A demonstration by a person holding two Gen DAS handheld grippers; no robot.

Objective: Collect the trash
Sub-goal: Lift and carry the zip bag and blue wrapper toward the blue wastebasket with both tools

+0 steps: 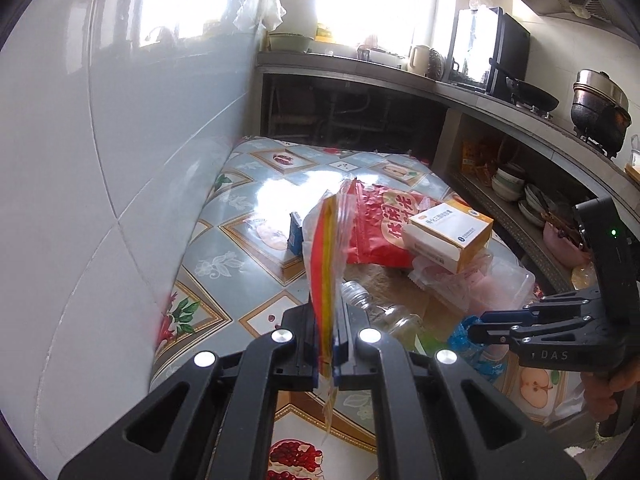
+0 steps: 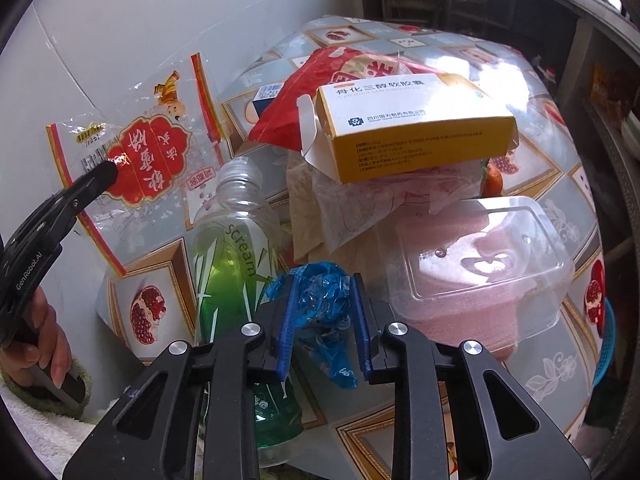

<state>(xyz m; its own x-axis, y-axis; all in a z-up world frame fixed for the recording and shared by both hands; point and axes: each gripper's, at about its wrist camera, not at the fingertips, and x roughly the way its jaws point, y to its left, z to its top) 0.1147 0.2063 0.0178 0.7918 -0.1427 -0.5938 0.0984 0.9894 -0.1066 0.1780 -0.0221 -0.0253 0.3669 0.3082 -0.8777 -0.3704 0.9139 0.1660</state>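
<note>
My left gripper [image 1: 330, 320] is shut on a clear snack wrapper with red and yellow print [image 1: 326, 248] and holds it edge-on above the table; it also shows flat in the right wrist view [image 2: 148, 160]. My right gripper [image 2: 326, 312] is shut on a crumpled blue plastic wrapper [image 2: 324, 312] just above the table; it also shows in the left wrist view [image 1: 476, 330]. A pile of trash lies beyond: a clear bottle with a green label [image 2: 240, 264], a yellow-and-white medicine box [image 2: 416, 132], a red snack bag [image 2: 320, 92] and a clear plastic container [image 2: 480, 260].
The table [image 1: 256, 200] has a glossy fruit-patterned cloth and stands against a white tiled wall [image 1: 100, 160] on the left. A small blue box [image 1: 296, 234] stands behind the held wrapper. A counter with shelves of bowls [image 1: 512, 184] runs along the right.
</note>
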